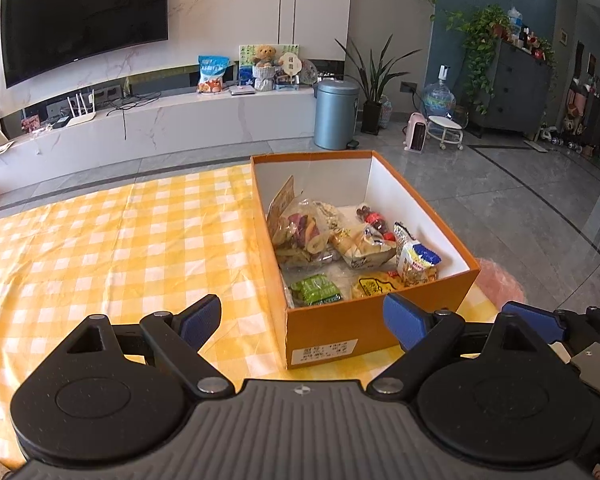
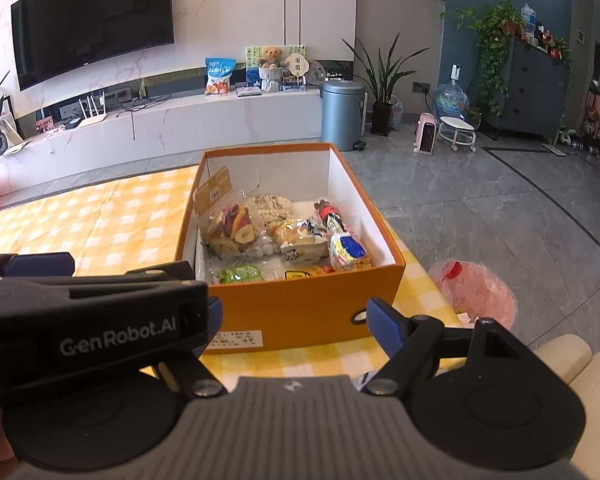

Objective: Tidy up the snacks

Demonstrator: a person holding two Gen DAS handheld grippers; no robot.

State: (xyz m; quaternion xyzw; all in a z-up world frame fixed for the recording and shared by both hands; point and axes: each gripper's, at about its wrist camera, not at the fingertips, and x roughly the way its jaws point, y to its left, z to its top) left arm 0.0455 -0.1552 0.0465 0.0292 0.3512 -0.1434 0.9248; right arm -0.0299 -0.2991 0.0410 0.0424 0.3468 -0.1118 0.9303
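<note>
An orange box (image 1: 332,332) of light, crinkly, crushable snack packets (image 1: 320,240) sits on the yellow-checked desk (image 1: 120,240); both grippers' fingers (image 1: 202,320) (image 2: 384,322), wide open and empty, should pinch a packet's sealed edge.

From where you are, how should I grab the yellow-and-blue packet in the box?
Pinch the top crimped edge of the yellow-and-blue packet, coming down from above. It stands tilted against the other snacks near the box's right wall, so that edge sticks up free; the sides look crowded.
</note>
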